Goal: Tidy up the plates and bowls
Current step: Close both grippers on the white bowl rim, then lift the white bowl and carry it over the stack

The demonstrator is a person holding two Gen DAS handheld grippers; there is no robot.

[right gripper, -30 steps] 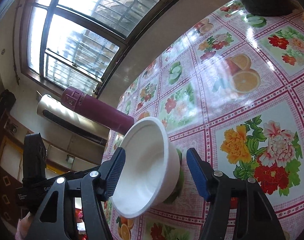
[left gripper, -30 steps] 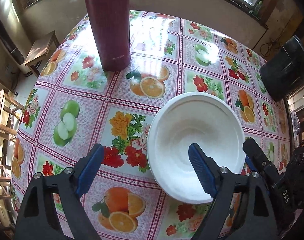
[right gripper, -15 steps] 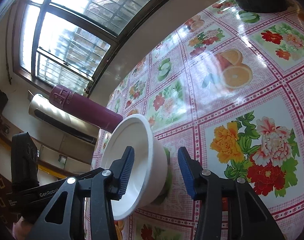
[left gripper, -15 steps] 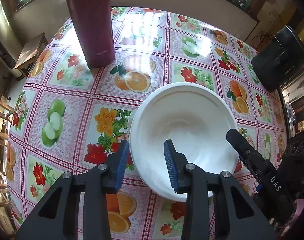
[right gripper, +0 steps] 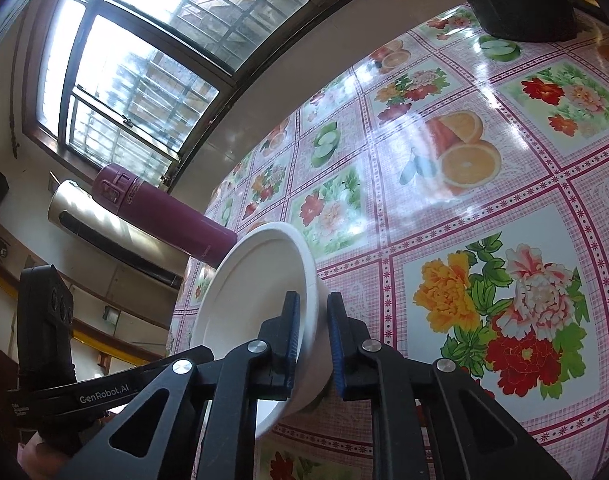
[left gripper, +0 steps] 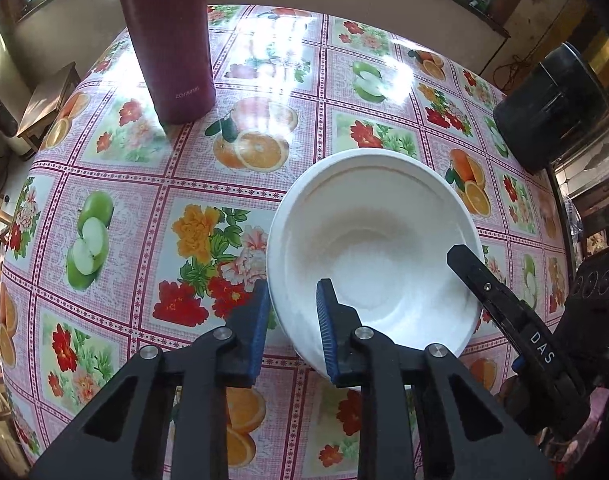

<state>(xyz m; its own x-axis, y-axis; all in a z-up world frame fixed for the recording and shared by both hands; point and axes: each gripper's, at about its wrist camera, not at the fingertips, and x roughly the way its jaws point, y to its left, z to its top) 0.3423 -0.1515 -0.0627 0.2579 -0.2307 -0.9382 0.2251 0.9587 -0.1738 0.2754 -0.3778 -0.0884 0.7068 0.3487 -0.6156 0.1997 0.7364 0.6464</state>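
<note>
A white bowl [left gripper: 376, 240] sits on the flowered tablecloth, right of centre in the left wrist view. My left gripper [left gripper: 292, 320] is shut on the bowl's near-left rim, one finger inside and one outside. In the right wrist view the same bowl [right gripper: 244, 300] is tilted on its side; my right gripper [right gripper: 313, 336] is shut on its rim, one finger inside and one outside. The right gripper's finger [left gripper: 480, 276] also shows at the bowl's right rim in the left wrist view.
A tall maroon flask [left gripper: 168, 40] stands at the back left of the table [left gripper: 124, 240]; it also shows in the right wrist view [right gripper: 160, 216]. A black round container [left gripper: 552, 104] stands at the right edge. Windows run behind the table.
Both grippers have closed from wide open onto opposite sides of the bowl's rim. The left gripper has shifted right toward the bowl.
</note>
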